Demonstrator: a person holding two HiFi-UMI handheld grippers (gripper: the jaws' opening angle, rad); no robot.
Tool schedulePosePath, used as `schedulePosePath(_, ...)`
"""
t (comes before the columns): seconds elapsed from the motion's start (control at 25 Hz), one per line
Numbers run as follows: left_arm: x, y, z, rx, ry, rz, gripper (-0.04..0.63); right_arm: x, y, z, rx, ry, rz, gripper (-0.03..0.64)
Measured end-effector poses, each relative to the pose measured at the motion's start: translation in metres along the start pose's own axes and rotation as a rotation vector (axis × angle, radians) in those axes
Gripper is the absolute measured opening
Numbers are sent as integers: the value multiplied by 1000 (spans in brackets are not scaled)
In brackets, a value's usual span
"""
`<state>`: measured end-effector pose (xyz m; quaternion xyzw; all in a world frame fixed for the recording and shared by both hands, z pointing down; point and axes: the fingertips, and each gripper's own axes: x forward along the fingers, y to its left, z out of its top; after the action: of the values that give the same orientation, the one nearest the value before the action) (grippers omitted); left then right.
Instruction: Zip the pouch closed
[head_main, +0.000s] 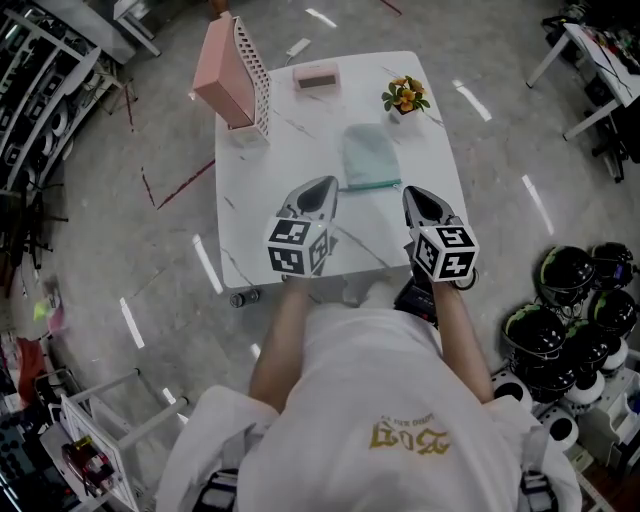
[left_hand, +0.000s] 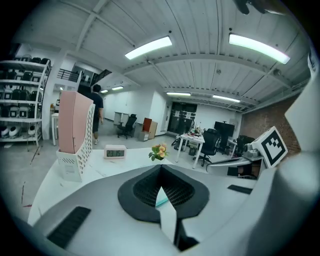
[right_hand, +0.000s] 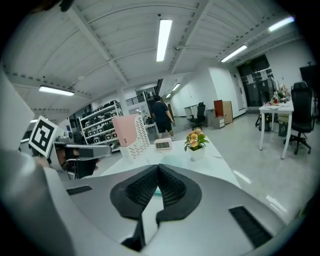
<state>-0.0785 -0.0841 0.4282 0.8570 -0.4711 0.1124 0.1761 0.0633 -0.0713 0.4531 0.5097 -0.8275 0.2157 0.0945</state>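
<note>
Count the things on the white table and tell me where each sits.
4: pink file holder, far left corner; small clock, far edge; potted flower, far right corner; teal pouch, middle. The left tool and right tool may hide more at the front edge.

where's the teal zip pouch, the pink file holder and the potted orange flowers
teal zip pouch (head_main: 368, 155), head view, middle of its body
pink file holder (head_main: 222, 70), head view, flat pink side
potted orange flowers (head_main: 405, 96), head view, the blossoms
</note>
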Motion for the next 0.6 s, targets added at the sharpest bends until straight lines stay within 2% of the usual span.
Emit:
schedulePosePath(0.12, -4, -2, 4, 9, -12, 7, 17, -2, 1, 3, -50, -2, -12, 12)
schedulePosePath(0.6, -10, -1, 3, 1, -16, 13, 17, -5, 9, 8, -60, -7, -1, 12)
